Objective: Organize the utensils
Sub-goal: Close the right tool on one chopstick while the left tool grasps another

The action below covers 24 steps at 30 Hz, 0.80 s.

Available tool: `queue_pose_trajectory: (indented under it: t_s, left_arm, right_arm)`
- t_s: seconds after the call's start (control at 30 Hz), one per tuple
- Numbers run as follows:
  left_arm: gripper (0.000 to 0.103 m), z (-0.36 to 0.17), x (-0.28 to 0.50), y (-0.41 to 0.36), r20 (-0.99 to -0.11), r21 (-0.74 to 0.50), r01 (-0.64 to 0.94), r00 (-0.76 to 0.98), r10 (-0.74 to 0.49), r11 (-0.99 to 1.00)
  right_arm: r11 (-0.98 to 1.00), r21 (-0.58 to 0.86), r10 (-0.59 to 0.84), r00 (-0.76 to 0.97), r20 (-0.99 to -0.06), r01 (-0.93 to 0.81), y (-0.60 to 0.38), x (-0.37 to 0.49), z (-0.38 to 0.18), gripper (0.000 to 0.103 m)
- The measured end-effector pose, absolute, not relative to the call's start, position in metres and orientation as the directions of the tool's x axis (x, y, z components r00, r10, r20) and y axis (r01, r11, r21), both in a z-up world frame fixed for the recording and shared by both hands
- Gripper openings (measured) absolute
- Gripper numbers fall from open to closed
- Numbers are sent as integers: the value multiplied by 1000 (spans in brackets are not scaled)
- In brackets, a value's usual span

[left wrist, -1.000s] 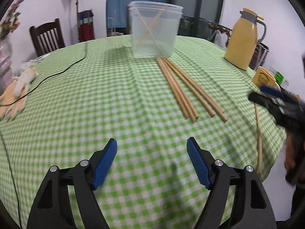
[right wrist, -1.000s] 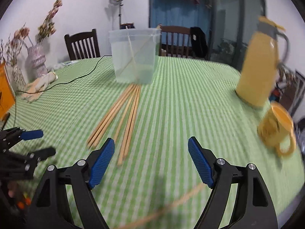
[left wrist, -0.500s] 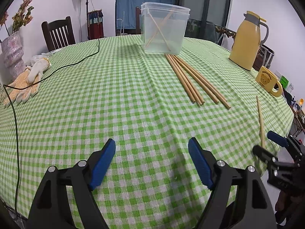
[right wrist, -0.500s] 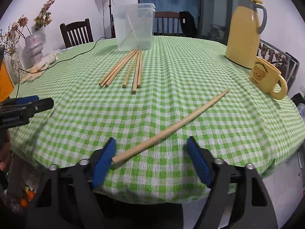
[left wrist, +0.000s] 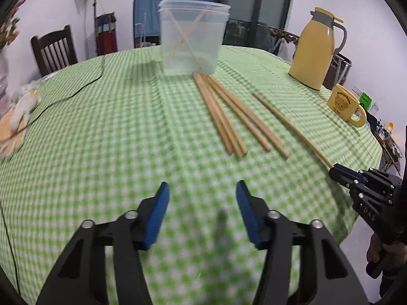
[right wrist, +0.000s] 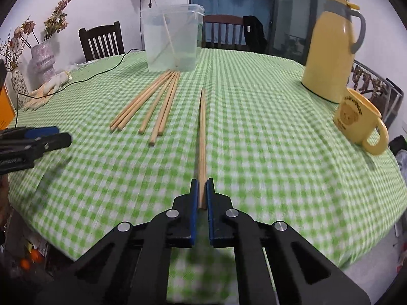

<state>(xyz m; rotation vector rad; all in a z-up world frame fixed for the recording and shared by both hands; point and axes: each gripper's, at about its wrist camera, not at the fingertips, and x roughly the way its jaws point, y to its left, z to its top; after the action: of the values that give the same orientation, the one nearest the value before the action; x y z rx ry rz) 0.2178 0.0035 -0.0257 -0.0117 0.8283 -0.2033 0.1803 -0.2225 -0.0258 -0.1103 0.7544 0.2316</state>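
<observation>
**Right gripper clamps the stray chopstick by its near end**

The right gripper (right wrist: 201,194) has just been closing, and its blue pads now pinch the near end of a single chopstick (right wrist: 202,137). The stick's long axis runs straight ahead of the gripper, away along the table (right wrist: 267,132) toward the clear plastic container (right wrist: 173,38), which already holds two crossed sticks. So the container lies dead ahead along the stick's own line, and the coming move likely turns on lifting the far tip up over that rim.

The left gripper (left wrist: 201,211) has also been narrowing, yet nothing sits between its pads; it hangs half open above bare cloth. A bundle of chopsticks (left wrist: 229,117) lies ahead of it and slightly to its right, fanned out from the container's base, nearer to the left hand than to the right.

The table wears a green-and-white checked cloth. A yellow thermos jug (right wrist: 330,48) and a yellow mug (right wrist: 358,122) stand on the right; dark wooden chairs, a vase of dried flowers and a lamp line the white wall behind.
</observation>
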Motion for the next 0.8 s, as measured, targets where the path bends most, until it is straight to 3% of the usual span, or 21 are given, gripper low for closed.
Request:
queue_pose_trajectory:
  t_s: [0.3,0.5,0.63,0.8]
  left_arm:
    - [25,-36,281,-27,-787,-94,204,584,-198,974]
    - [22,-40,290,-38,-793,-66,207,582,-177,976]
    - [17,-40,294,-52,-797,41,213,596,-96,976]
    - [16,-42,293,-53,-789,45,155,612,-60,987]
  right_arm:
    - [964,22,208,699,-684,-265,-230,209,-22,7]
    - [959,33,225,686,-692,-281,-229,211,-28,7]
    - [956,36,234,682,-693,-291,-228,212,-31,7]
    - [954,11,227,700,-677,-299,-226,209,-31,7]
